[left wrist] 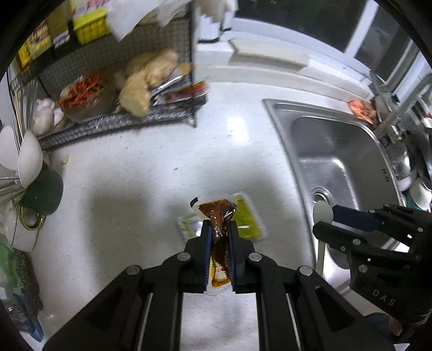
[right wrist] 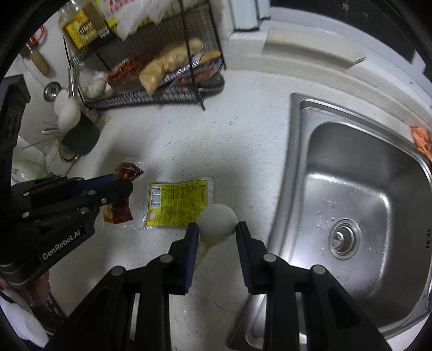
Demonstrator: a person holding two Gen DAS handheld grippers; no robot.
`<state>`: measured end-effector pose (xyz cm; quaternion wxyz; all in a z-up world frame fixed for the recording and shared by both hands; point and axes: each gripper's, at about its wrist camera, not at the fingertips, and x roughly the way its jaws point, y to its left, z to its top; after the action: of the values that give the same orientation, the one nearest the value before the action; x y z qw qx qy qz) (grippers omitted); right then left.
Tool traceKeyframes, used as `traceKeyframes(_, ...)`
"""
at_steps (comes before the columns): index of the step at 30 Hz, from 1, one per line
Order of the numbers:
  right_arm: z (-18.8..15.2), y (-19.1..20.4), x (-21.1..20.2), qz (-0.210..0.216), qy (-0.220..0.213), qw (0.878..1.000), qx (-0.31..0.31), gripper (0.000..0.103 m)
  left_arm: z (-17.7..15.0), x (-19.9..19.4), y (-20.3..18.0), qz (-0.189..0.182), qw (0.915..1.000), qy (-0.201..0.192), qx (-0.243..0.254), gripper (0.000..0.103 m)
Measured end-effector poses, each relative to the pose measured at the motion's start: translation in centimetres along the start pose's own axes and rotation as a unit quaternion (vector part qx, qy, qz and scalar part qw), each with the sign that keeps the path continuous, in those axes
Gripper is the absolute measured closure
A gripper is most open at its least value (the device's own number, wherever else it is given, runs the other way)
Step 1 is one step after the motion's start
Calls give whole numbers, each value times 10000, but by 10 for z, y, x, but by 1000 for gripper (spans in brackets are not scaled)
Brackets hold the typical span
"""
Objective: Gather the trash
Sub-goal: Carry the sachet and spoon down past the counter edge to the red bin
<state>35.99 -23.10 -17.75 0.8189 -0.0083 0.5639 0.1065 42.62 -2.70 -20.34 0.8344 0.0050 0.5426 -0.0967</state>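
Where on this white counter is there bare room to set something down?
The white counter is bare between the black wire rack and the yellow flat packet, as far as the steel sink's rim. It is crowded left, around the dark green mug and utensils.

White speckled countertop [left wrist: 135,194] fills the frame centre, overhead light glaring off it; a stainless steel sink [right wrist: 351,194] with a round drain [right wrist: 344,239] sits at right. Black wire rack [left wrist: 113,124] at upper left holds food packets and a jar; a utensil holder [left wrist: 43,191] stands at the left edge. Dark window [left wrist: 310,19] with white frame and sill [right wrist: 310,54] runs along the top right.
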Motion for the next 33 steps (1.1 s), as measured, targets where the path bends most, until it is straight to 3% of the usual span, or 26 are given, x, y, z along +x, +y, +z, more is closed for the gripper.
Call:
traceKeyframes(12,-63,-34,-73,-173,-614,9969,470,76,-36,-47,-94,-309,9971,-319,618,93)
traceKeyframes(23,-172,-82,-137,-371,-823,9924,832,76,-115,-80,-213,-543,9920,-334,1092,93)
traceKeyframes(33,-259,-114,-184,-623,-718,9898,1063,76,-184,-106,-300,-721,9862,-337,1454,93)
